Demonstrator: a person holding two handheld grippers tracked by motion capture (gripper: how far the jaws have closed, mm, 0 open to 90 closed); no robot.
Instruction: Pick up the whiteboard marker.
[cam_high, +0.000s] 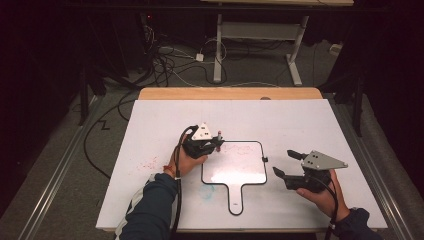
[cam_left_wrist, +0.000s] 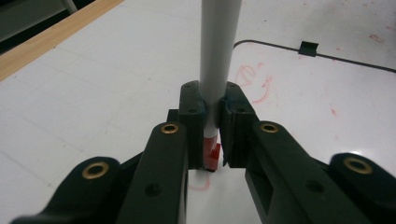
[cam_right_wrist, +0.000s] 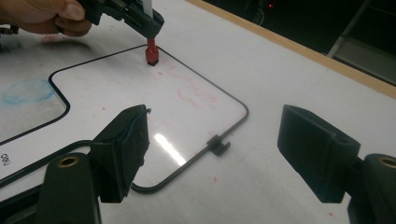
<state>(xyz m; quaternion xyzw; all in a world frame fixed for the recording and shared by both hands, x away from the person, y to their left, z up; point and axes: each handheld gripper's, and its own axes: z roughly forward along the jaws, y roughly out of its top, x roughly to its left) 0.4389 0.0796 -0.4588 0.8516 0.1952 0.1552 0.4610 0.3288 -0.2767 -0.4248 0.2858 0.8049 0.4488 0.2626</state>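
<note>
The left gripper (cam_high: 216, 143) was clamped on a white marker (cam_left_wrist: 218, 56), its jaws pinching the barrel just above the red tip (cam_right_wrist: 151, 52), which pressed down on the small paddle-shaped whiteboard (cam_high: 235, 172) near the corner closest to that gripper. Faint red strokes (cam_left_wrist: 254, 81) already lay on the board just ahead of the tip. The right gripper (cam_high: 287, 162) hovered off the board's far side with its jaws spread wide and nothing between them.

To write well, the marker probably needed to stay near upright and the pressure light and even — too hard a push could slide the unheld board across the table (cam_high: 300, 120). It might have helped to set the idle gripper on the board's edge, near the small black clip (cam_right_wrist: 218, 145), to steady it.

Beyond the tip lay most of the board's bare face, so strokes had plenty of room towards the right gripper and towards the handle (cam_high: 236, 200). The thin black border (cam_right_wrist: 205, 86) ran just beside the tip — a stroke away from the board's middle would have left it quickly. The wooden table edge (cam_left_wrist: 56, 35) stood well apart.
</note>
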